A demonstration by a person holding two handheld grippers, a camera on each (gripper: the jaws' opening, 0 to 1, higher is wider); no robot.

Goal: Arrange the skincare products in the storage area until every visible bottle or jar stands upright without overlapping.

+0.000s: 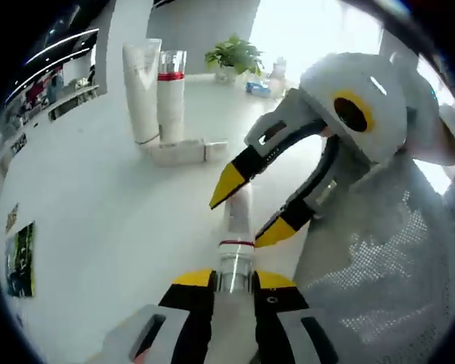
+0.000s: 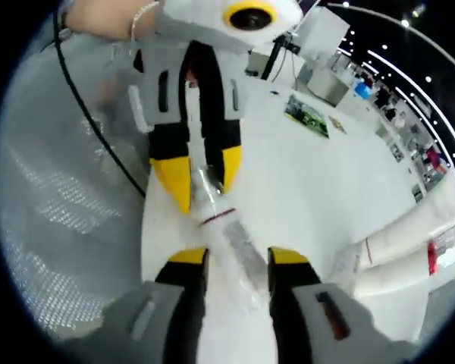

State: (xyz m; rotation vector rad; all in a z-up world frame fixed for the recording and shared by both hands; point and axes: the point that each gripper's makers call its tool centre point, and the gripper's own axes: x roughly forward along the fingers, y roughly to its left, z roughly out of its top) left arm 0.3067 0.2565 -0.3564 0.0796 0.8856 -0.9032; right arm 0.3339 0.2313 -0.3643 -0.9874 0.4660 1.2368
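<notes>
A white bottle with a red band and a clear cap is held out over the white table. My left gripper is shut on its clear cap end. My right gripper comes in from the right, open, with its yellow tips on either side of the bottle's white body. In the right gripper view the bottle runs between my right gripper's spread jaws, and the left gripper clamps the cap from above. Farther back, a white tube and a second red-banded bottle stand upright, with another bottle lying at their feet.
A potted plant and small items stand at the table's far edge. A printed card lies near the left edge. A person's white mesh sleeve fills the right side. Bare tabletop lies between me and the standing products.
</notes>
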